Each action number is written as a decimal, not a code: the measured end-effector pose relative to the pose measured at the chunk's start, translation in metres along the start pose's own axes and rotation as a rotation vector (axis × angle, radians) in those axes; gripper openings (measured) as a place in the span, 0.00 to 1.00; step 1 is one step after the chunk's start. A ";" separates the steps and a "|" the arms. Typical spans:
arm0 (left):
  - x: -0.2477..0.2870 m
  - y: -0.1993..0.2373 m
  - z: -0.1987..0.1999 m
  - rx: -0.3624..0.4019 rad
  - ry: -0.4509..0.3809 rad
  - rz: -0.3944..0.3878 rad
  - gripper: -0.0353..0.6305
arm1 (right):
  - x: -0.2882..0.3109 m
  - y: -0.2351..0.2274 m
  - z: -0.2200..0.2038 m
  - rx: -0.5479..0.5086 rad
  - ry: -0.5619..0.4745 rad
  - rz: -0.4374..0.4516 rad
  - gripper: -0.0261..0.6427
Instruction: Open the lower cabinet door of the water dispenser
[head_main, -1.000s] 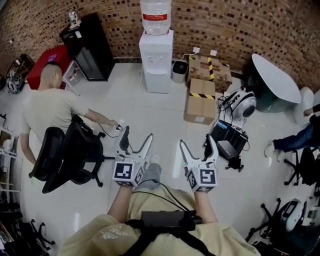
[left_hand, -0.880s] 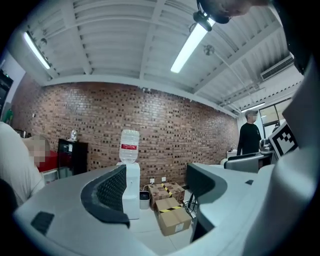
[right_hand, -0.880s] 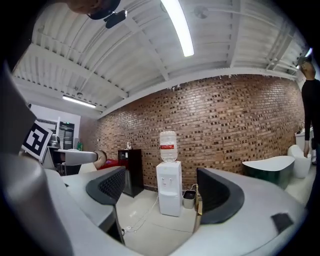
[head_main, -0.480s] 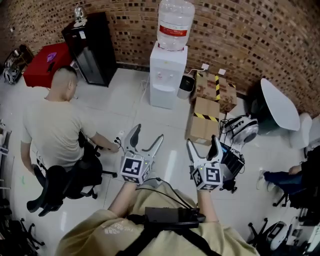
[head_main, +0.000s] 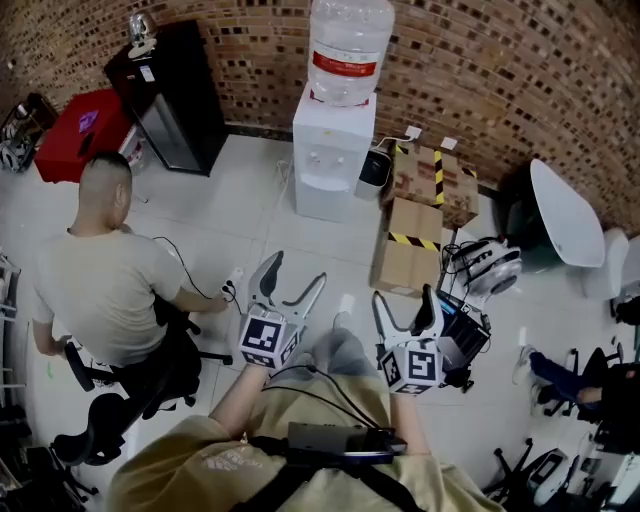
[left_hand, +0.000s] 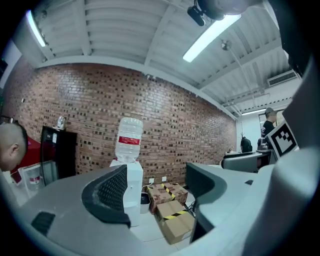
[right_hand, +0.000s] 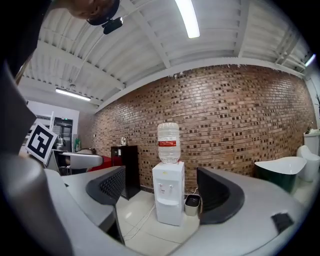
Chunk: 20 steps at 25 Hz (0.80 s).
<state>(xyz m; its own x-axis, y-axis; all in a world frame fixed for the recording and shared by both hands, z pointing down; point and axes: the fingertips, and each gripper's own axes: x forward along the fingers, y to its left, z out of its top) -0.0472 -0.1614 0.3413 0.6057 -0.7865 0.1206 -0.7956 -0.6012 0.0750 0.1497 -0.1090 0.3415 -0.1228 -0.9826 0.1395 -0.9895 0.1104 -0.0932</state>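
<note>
A white water dispenser with a clear bottle on top stands against the brick wall, its lower cabinet door closed. It also shows in the left gripper view, partly behind a jaw, as the dispenser. My left gripper and right gripper are held side by side in front of me, well short of the dispenser. Both stand open with nothing between their jaws. In the right gripper view the dispenser sits framed between the two jaws of the right gripper.
A person sits on an office chair at the left. Cardboard boxes with striped tape and a small bin lie right of the dispenser. A black cabinet stands to its left. Equipment lies on the floor at the right.
Both grippers and the view have moved forward toward the dispenser, which now looks larger and nearer. The seated person has slid further back at the left. The jaws kept the same width.
</note>
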 end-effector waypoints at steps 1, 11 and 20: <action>0.013 0.001 0.001 0.003 0.002 0.004 0.58 | 0.012 -0.011 -0.001 0.006 -0.003 0.000 0.74; 0.151 0.034 -0.040 -0.030 0.050 0.117 0.58 | 0.158 -0.083 -0.034 -0.062 0.006 0.122 0.70; 0.234 0.076 -0.145 -0.073 0.113 0.186 0.58 | 0.279 -0.126 -0.177 -0.044 0.138 0.238 0.69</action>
<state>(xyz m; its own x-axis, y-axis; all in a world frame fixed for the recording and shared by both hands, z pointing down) 0.0319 -0.3705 0.5184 0.4466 -0.8596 0.2484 -0.8947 -0.4325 0.1120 0.2265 -0.3711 0.5665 -0.3587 -0.8988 0.2521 -0.9335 0.3453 -0.0970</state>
